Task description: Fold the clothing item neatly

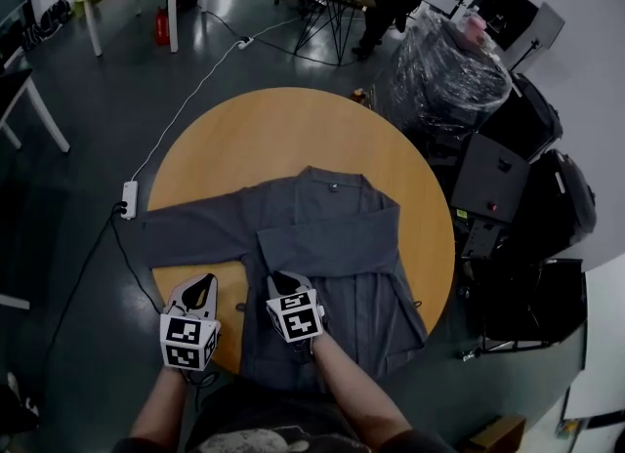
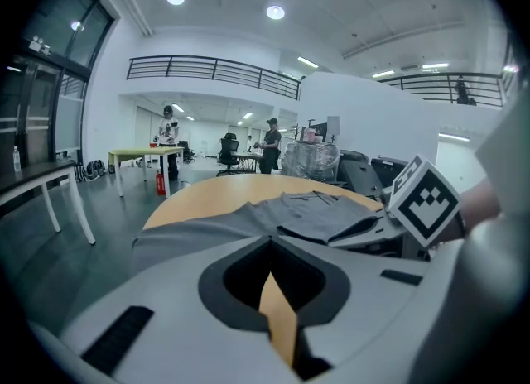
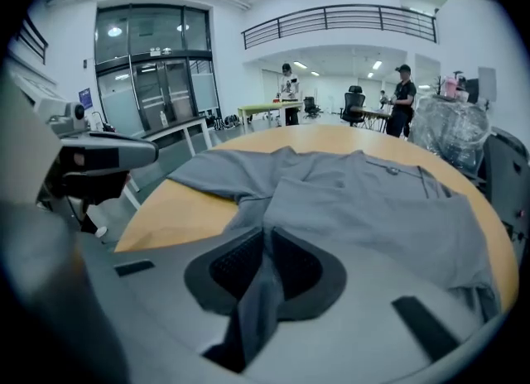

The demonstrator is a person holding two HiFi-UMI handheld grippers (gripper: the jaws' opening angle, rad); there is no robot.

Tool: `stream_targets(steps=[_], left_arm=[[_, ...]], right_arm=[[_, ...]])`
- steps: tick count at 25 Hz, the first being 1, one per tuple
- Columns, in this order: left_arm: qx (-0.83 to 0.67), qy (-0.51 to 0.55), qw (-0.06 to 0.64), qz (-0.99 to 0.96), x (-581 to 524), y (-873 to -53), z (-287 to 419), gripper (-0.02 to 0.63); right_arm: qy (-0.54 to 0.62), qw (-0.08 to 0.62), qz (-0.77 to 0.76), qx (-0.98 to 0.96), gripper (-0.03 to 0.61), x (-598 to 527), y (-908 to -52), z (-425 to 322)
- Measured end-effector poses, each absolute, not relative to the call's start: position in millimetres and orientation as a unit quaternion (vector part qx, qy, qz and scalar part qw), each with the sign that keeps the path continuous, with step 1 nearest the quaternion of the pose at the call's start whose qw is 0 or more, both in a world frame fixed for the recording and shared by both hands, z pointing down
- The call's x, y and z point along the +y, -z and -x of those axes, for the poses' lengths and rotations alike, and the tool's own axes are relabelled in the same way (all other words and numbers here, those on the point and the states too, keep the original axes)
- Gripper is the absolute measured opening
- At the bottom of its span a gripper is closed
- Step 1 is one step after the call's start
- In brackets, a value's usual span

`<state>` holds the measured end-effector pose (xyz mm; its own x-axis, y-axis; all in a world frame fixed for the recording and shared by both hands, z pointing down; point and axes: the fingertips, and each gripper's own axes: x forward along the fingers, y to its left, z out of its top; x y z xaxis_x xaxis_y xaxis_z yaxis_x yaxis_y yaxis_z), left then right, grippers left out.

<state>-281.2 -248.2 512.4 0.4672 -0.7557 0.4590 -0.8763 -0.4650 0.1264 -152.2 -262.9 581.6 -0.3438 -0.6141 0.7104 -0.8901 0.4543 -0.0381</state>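
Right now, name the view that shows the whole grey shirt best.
Head view: from above, nearly the entire grey long-sleeved shirt shows spread on the round wooden table. Left gripper view sees it low and edge-on; right gripper view sees it close, hem hidden.

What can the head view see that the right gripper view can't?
Only the head view shows the white power strip on the floor, the red fire extinguisher and the whole round table from above. Only the right gripper view shows the balcony railing and grey cloth pinched in the right claw. Both show the grey shirt lying on the table, and people at the far desks.
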Motion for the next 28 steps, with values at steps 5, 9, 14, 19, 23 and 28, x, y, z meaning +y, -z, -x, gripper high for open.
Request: stream_targets(steps=[5, 9, 14, 19, 23, 28], left_arm=[[-0.506, -0.165, 0.164, -0.830, -231, -505, 283, 0.008], [-0.533, -0.161, 0.161, -0.815, -202, -497, 288, 0.008], [-0.550, -0.150, 0.145, -0.809, -145, -468, 276, 0.008], [-0.568, -0.148, 0.137, -0.798, -90, -462, 271, 0.008], [-0.591, -0.147, 0.136, -0.781, -48, -463, 283, 0.008], [-0.621, -0.135, 0.142, -0.759, -8, -454, 310, 0.008]], right_arm=[[-0.215, 0.320, -0.443, -0.809, 0.080, -239, -572, 151], [-0.201, 0.293, -0.441, -0.824, 0.080, -213, -552, 149], [-0.194, 0.237, -0.431, -0.849, 0.078, -165, -517, 144], [-0.186, 0.190, -0.414, -0.871, 0.008, -117, -494, 147], [-0.179, 0.167, -0.383, -0.891, -0.008, -81, -488, 165], [-0.158, 0.158, -0.363, -0.905, -0.009, -47, -479, 195]])
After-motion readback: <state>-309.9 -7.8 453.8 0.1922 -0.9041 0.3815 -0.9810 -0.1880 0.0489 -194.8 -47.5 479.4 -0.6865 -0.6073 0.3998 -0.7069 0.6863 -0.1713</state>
